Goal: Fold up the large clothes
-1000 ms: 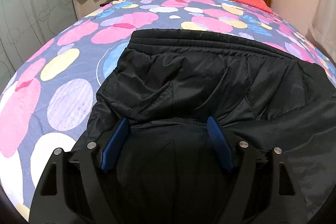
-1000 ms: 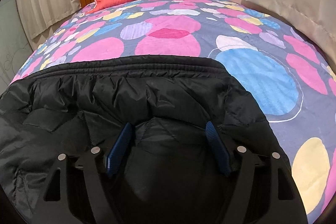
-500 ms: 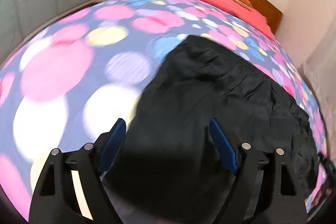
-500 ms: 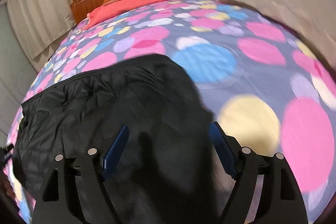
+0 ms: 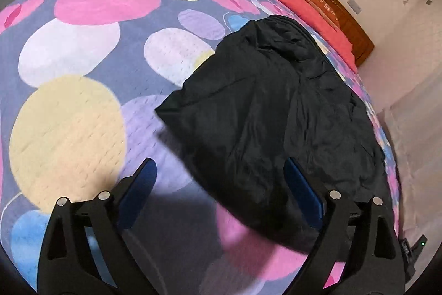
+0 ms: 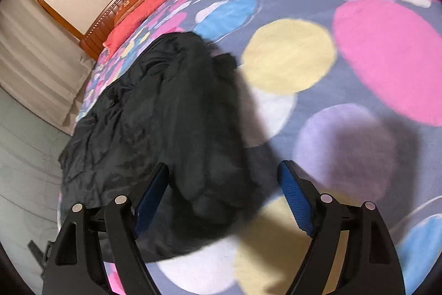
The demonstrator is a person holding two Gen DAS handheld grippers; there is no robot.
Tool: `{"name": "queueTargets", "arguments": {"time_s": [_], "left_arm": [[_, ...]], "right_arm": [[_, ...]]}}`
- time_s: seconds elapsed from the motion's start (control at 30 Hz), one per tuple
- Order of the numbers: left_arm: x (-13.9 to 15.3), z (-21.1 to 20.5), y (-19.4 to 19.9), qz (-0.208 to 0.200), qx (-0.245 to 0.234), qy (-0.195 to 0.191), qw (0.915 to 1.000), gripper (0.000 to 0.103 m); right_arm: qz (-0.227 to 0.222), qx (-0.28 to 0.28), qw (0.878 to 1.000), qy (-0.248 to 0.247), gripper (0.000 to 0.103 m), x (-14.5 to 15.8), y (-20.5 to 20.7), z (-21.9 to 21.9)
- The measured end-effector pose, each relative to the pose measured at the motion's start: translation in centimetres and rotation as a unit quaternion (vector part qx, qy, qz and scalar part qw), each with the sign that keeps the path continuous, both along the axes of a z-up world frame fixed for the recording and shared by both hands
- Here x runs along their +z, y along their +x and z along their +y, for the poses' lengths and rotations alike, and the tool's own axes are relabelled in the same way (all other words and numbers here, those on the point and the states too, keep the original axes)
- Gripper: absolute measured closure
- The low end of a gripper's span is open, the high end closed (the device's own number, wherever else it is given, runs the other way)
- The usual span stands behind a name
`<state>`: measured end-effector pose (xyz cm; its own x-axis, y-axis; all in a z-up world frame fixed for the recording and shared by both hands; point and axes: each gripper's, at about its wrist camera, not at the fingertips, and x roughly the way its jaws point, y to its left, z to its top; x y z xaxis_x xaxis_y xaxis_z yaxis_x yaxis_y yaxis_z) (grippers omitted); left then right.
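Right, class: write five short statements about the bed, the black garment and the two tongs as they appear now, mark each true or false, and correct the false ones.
1. The black garment lies on the spotted bedspread. True.
2. The left tongs are shut on the garment. False: their jaws stand open, gripping nothing.
3. A red pillow lies by the wooden headboard. True.
4. The right tongs are holding a white towel. False: they are open and empty, with no towel in view.
5. The bedspread is plain grey. False: it carries pink, yellow, blue and lilac ovals.
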<state>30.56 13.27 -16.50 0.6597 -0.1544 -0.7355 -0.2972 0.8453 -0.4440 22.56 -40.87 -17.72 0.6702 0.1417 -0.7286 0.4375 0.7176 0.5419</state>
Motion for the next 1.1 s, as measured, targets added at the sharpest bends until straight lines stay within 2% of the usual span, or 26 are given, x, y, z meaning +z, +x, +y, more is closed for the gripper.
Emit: {"name": "queueTargets", "arguments": {"time_s": [0.03, 0.13, 0.23, 0.3, 0.4, 0.5, 0.63, 0.9, 1.1], "left_arm": [[-0.1, 0.0, 0.4, 0.001, 0.004, 0.001, 1.0000, 0.011], [-0.3, 0.7, 1.1, 0.000, 0.030, -0.007, 0.9995, 0.014], [-0.2, 0.6, 1.8, -0.004, 0.028, -0.017, 0.9995, 0.045], [-0.1, 0.1, 2.0, -0.005, 0.023, -0.017, 0.9996, 0.062], [0.3, -0.9, 2.0, -0.013, 0.011, 0.009, 0.9998, 0.074], [0.6, -1.1, 1.6, -0.021, 0.004, 0.020, 0.9996, 0.079], [1.0, -1.0, 0.7, -0.028, 0.000, 0.025, 0.9993, 0.082], [1.6, -0.7, -2.1, -0.028, -0.006, 0.042, 0.9987, 0.083], [1.7, -0.3, -5.7, -0.024, -0.011, 0.046, 0.9986, 0.083]], "right_arm": [[0.000, -0.002, 1.000, 0.007, 0.023, -0.2, 0.4, 0.4], [0.000, -0.011, 1.000, -0.016, 0.024, -0.3, 1.3, 1.3], [0.001, -0.027, 0.999, -0.039, 0.030, -0.3, 1.7, 2.2], [-0.008, -0.030, 0.998, -0.045, 0.048, -0.2, 1.7, 2.6], [-0.018, -0.033, 0.999, -0.035, 0.061, -0.1, 1.5, 2.5], [-0.027, -0.031, 0.999, -0.030, 0.069, 0.0, 1.0, 2.3], [-0.033, -0.030, 0.999, -0.024, 0.073, 0.4, 0.4, 2.4], [-0.034, -0.021, 0.999, -0.016, 0.074, 0.6, -1.8, 2.6], [-0.032, -0.015, 0.999, -0.023, 0.074, 0.8, -4.6, 3.1]]}}
